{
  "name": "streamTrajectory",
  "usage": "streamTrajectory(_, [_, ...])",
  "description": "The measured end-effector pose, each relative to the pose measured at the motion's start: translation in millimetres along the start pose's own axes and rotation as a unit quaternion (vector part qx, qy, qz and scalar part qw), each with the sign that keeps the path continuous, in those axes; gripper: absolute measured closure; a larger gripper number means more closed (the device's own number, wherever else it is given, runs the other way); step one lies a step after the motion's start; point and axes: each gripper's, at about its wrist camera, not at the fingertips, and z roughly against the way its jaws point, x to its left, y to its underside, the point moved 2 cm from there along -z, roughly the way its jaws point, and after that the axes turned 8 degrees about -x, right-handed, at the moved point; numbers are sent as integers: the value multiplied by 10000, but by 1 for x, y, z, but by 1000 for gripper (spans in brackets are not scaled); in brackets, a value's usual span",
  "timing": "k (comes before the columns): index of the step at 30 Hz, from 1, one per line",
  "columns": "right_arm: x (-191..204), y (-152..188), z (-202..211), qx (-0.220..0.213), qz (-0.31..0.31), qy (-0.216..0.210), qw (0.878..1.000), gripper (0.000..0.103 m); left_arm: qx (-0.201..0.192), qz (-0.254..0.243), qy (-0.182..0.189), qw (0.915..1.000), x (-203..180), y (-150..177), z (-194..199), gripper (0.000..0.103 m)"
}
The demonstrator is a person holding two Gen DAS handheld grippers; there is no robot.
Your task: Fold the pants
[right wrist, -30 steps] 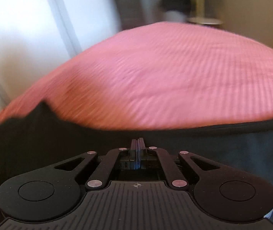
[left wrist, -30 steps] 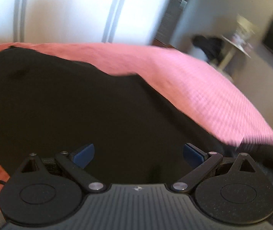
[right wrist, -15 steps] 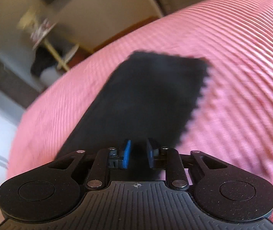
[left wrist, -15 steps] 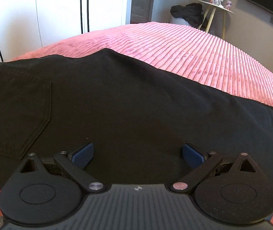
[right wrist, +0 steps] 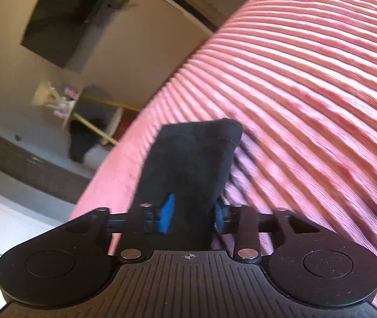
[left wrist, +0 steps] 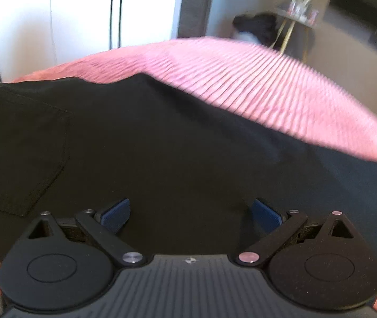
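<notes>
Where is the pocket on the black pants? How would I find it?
Start at the big pink ribbed bedspread. The black pants lie spread across it; look to their left end. The back pocket is the flat patch outlined by stitching, the only seamed shape on that plain cloth.

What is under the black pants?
Under the black pants lies a pink ribbed bedspread. It shows past their far edge and at the near corners. The part straight beneath the cloth is covered, so anything lying there cannot be seen.
</notes>
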Motion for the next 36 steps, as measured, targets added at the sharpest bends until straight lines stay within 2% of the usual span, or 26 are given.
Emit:
streamTrajectory(1, [1, 0, -4, 5, 17, -47, 10000, 96, -78, 53, 62, 9999, 0, -1, 2, 4])
streamTrajectory(3, [1, -3, -14, 114, 90, 149, 9998, 85, -53, -78, -1, 10000, -2, 0, -1, 4])
streamTrajectory(4, [2, -3, -19, 209, 54, 159, 9996, 77, 52, -184, -64, 9998, -3, 2, -5, 4])
streamTrajectory(5, [-2, -4, -20, 302, -73, 78, 9995, 71, 124, -245, -109, 9996, -4, 3, -8, 4])
streamTrajectory(8, [-6, -8, -29, 424, -547, -221, 9974, 65, 129, -401, -122, 9990, -8, 5, -9, 4])
streamTrajectory(9, [-5, -9, -32, 468, -605, -235, 9968, 65, 133, -411, -117, 9990, -8, 5, -10, 4])
streamTrajectory(10, [-2, -9, -34, 489, -560, -218, 9970, 70, 135, -401, -114, 9990, -7, 5, -10, 4])
streamTrajectory(11, [2, -9, -35, 500, -442, -189, 9976, 85, 133, -383, -108, 9991, -7, 5, -10, 4])
streamTrajectory(12, [7, -9, -36, 515, -270, -144, 9982, 96, 133, -363, -101, 9992, -6, 5, -10, 4])
streamTrajectory(13, [11, -9, -34, 509, -81, -132, 9986, 98, 133, -345, -96, 9993, -7, 5, -10, 4])
streamTrajectory(20, [57, -9, -15, 252, 947, -176, 9950, 98, 118, -180, -28, 9998, -1, 3, -8, 4])
streamTrajectory(25, [105, 3, 6, 48, 1930, -246, 9809, 98, 116, -18, 50, 9999, 6, -1, -9, 4])
streamTrajectory(28, [150, 27, 22, 61, 2750, -667, 9591, 98, 97, 105, 107, 9998, 10, -3, -9, 4])
streamTrajectory(30, [182, 56, 32, 190, 3354, -960, 9370, 98, 85, 186, 135, 9997, 12, -4, -9, 4])
streamTrajectory(33, [223, 121, 49, 508, 4343, -1578, 8854, 94, 51, 359, 206, 9991, 16, -6, -7, 4])
streamTrajectory(34, [231, 147, 53, 712, 4588, -1758, 8680, 86, 28, 447, 241, 9987, 18, -7, -5, 4])
streamTrajectory(36, [238, 197, 61, 1147, 4958, -1952, 8384, 64, -37, 604, 311, 9977, 23, -9, -2, 4])
